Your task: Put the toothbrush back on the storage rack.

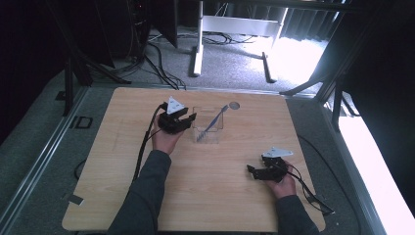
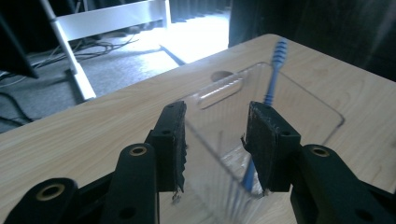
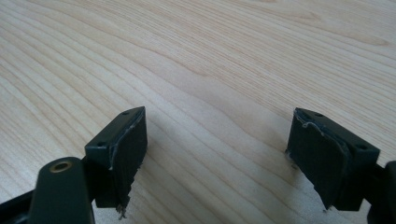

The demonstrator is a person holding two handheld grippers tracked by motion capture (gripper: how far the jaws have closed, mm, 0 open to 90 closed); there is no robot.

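Note:
A clear plastic container [image 1: 208, 129] stands on the wooden table [image 1: 210, 196] behind its middle. A blue toothbrush [image 1: 214, 121] leans inside it, head up. My left gripper [image 1: 190, 119] is just left of the container, open. In the left gripper view the container's [image 2: 299, 88] near corner lies between the jaws of the left gripper [image 2: 215, 144], the pads stand off its walls, and the toothbrush [image 2: 273, 79] rises behind the right jaw. My right gripper [image 1: 252, 171] rests open at the front right; in its own view the right gripper [image 3: 219, 158] has bare wood between its jaws.
A small round hole [image 1: 234, 105] sits in the table behind the container. Cables trail from both grippers off the table's front. A white desk frame [image 1: 235, 29] and loose cables stand on the floor beyond the far edge.

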